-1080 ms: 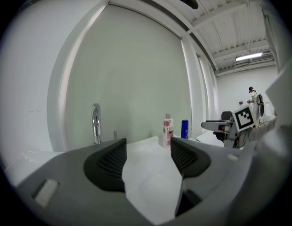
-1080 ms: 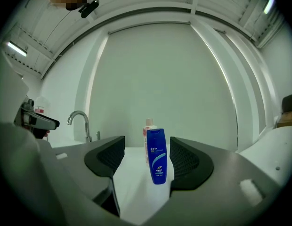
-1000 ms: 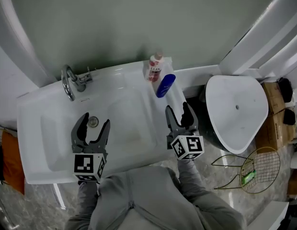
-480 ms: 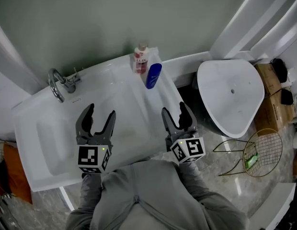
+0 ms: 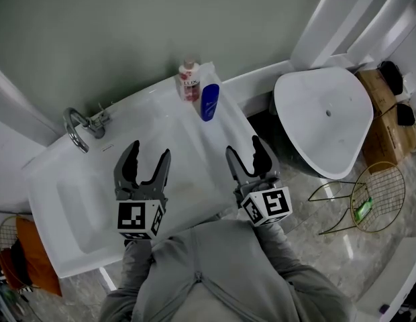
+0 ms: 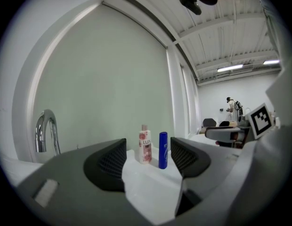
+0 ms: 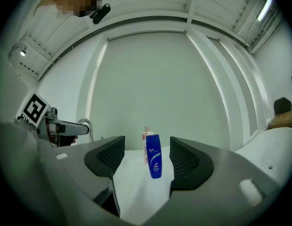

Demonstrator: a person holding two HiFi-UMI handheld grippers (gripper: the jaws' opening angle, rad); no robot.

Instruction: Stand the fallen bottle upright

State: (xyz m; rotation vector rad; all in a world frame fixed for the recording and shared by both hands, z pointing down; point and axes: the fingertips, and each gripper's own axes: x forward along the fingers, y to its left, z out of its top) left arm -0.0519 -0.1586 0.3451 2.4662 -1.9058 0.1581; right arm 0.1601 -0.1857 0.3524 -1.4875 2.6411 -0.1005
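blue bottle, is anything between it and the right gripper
Nothing visible does. Only bare tub rim lies between the right gripper and the upright blue bottle. The pink bottle stands beyond it.

The person holds both tools out in front of the chest, pointing level and forward. The left gripper [image 5: 149,150] has its jaws spread wide; just right of it, the right gripper [image 5: 243,146] has its jaws apart too, though a little narrower. Neither pair clamps anything. Each marker cube [image 5: 139,219] sits at the rear of its tool, facing up. Grey sleeves [image 5: 131,277] run back from the cubes to the body; the hands seem to be tucked beneath the cubes, largely hidden.
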